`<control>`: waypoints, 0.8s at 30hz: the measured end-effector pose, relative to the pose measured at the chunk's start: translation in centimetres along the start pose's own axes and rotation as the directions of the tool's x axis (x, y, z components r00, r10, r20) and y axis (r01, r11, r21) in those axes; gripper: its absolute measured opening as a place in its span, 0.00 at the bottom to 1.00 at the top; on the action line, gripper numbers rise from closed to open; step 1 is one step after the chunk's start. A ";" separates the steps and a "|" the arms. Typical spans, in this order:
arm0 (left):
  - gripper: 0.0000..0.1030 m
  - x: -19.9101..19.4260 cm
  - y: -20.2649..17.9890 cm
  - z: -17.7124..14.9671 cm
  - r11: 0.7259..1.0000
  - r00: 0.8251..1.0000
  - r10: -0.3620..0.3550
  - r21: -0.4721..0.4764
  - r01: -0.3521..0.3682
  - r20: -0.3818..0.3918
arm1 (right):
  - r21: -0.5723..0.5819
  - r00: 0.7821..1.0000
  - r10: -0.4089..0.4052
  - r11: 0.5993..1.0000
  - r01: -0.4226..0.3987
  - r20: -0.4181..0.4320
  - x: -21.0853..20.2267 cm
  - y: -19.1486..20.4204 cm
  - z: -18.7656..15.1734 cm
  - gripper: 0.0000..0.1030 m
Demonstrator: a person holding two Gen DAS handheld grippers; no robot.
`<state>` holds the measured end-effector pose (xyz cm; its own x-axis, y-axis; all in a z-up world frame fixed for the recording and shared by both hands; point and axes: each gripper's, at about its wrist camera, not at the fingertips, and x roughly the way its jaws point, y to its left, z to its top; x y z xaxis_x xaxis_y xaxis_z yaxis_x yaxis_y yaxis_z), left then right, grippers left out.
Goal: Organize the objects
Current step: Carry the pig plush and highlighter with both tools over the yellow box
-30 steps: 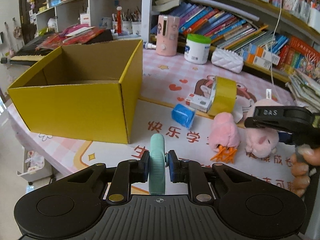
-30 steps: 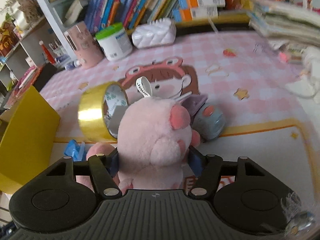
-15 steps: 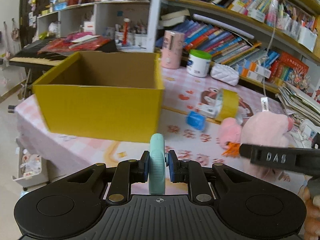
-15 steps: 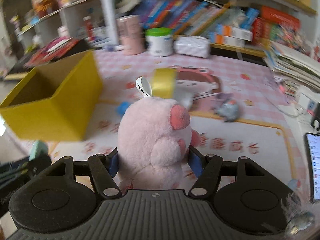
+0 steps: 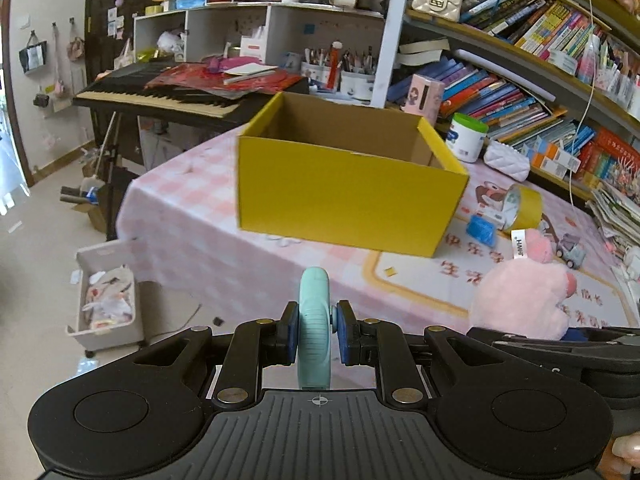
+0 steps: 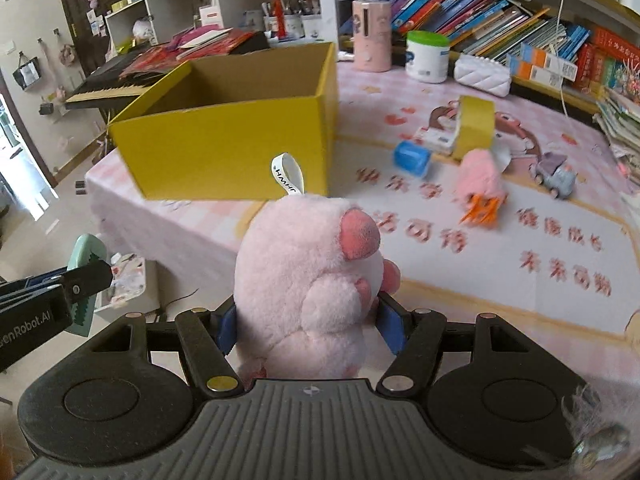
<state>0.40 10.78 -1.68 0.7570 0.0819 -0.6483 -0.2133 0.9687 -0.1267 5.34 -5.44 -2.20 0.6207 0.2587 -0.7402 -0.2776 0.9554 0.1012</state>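
My left gripper [image 5: 314,334] is shut on a mint-green disc-shaped object [image 5: 314,320], held edge-on in front of the table's near edge; it also shows in the right wrist view [image 6: 86,280]. My right gripper [image 6: 306,322] is shut on a pink plush pig [image 6: 308,280] with a white loop tag, held above the table's front edge; the pig also shows in the left wrist view [image 5: 524,298]. An open yellow cardboard box [image 5: 348,188] [image 6: 236,136] stands on the pink table ahead of both grippers; what I see of its inside is bare.
On the table right of the box lie a blue cap [image 6: 411,158], a yellow tape roll [image 6: 474,128], a small pink plush with orange feet [image 6: 480,184] and a grey toy truck [image 6: 554,174]. Bookshelves [image 5: 520,92] stand behind. A white bin [image 5: 108,300] stands on the floor at the left.
Both grippers have pulled back and to the left with their loads, away from the table. The yellow box now sits farther off and more central in both views.
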 end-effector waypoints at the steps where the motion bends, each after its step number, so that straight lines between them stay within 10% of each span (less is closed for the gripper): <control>1: 0.17 -0.3 0.5 -0.2 1.000 1.000 0.000 0.003 0.000 0.000 | 0.004 1.000 0.001 1.000 -0.001 -0.001 -0.2 0.6 -0.4 0.63; 24: 0.17 -2.9 5.5 -0.5 0.998 0.997 -0.054 0.032 0.052 0.054 | 0.021 0.999 -0.028 0.999 0.028 0.023 -2.2 5.8 -2.3 0.64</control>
<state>-3.25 15.74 -0.91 0.7996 0.0419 -0.5991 -0.1533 0.9788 -0.1361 0.64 -0.80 -1.50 0.6447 0.2350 -0.7274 -0.2450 0.9649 0.0946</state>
